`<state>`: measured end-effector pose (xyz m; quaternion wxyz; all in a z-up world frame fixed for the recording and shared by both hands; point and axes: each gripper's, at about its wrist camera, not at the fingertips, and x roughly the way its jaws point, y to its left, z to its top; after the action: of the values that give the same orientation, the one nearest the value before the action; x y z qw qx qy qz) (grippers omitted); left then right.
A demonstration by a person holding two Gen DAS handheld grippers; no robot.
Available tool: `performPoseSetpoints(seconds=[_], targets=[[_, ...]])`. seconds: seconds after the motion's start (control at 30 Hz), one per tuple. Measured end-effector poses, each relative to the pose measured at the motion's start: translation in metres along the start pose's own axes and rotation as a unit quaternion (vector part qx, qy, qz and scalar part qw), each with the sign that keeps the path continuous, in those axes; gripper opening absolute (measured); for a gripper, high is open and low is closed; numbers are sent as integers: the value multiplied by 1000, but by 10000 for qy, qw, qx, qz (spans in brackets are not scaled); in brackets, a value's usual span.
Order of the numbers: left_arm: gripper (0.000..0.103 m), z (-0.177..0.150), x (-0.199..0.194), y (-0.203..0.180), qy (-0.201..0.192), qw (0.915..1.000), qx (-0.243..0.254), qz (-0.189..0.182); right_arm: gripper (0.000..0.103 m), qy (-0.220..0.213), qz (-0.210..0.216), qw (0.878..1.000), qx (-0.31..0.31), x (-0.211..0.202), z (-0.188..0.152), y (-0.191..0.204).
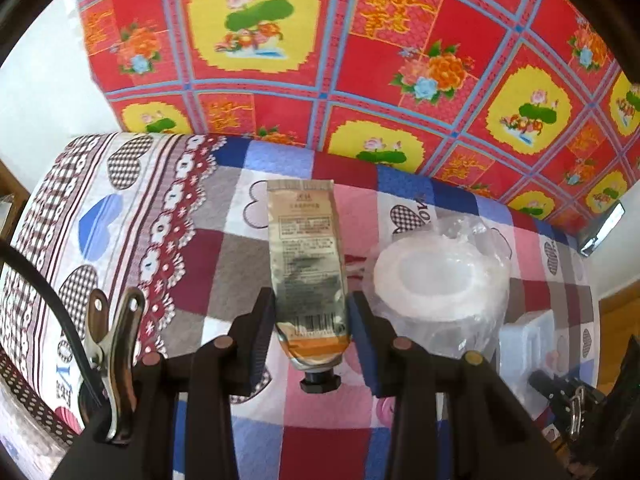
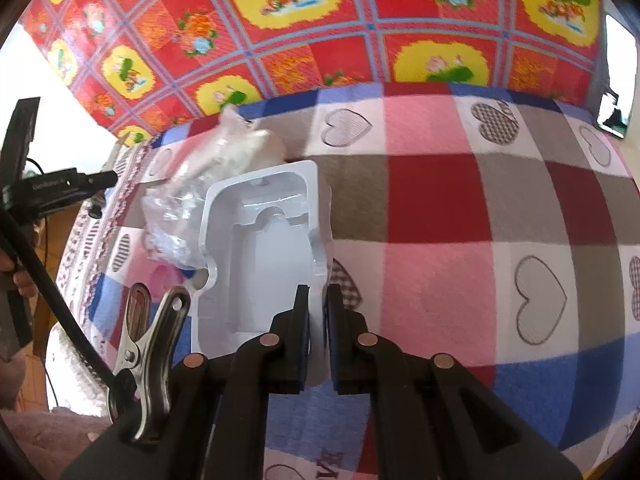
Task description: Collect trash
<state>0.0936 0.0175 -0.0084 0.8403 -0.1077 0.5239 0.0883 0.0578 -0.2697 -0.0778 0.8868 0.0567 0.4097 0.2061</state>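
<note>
Trash: a squeezed tube point(image 1: 308, 264) is clamped in the left hand-held gripper point(image 1: 312, 332), lifted over the table point(image 2: 436, 200). The right hand-held gripper point(image 2: 318, 336), angled downward, pinches the white plastic tray point(image 2: 264, 240) by its edge. Wrapped tape roll point(image 1: 440, 276) remains beside it. Next: carry both to a bin, none visible.

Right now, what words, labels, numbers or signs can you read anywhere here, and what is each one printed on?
Tube: print and a barcode, too small and blurred to read.
Checked cloth: upside-down letters by a heart, seemingly "LOV", uncertain.
Red patterned cloth: golden Chinese characters, too blurred to read.
Black device: white lettering, blurred.
White plastic tray: no writing visible.
</note>
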Motion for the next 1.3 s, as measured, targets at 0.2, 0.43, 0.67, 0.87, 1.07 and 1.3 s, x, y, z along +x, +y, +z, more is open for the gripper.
performPoseSetpoints(seconds=[0.2, 0.43, 0.67, 0.87, 1.07, 1.3], targets=[[39, -13, -11, 17, -70, 9999, -97, 69, 9, -77, 122, 9997, -202, -6, 4, 18], [39, -22, -21, 37, -163, 9998, -70, 102, 9, -243, 112, 9992, -297, -15, 9, 37], [39, -27, -28, 67, -145, 9999, -60, 51, 9, -435, 65, 9985, -318, -25, 9, 67], [39, -35, -39, 98, -158, 9999, -24, -30, 9, -548, -40, 9981, -264, -29, 5, 99], [39, -43, -53, 134, -242, 9997, -31, -83, 9, -574, -43, 9977, -357, -29, -3, 142], [39, -57, -73, 180, -366, 9993, -40, -102, 9, -533, 24, 9975, -463, -23, -18, 195]])
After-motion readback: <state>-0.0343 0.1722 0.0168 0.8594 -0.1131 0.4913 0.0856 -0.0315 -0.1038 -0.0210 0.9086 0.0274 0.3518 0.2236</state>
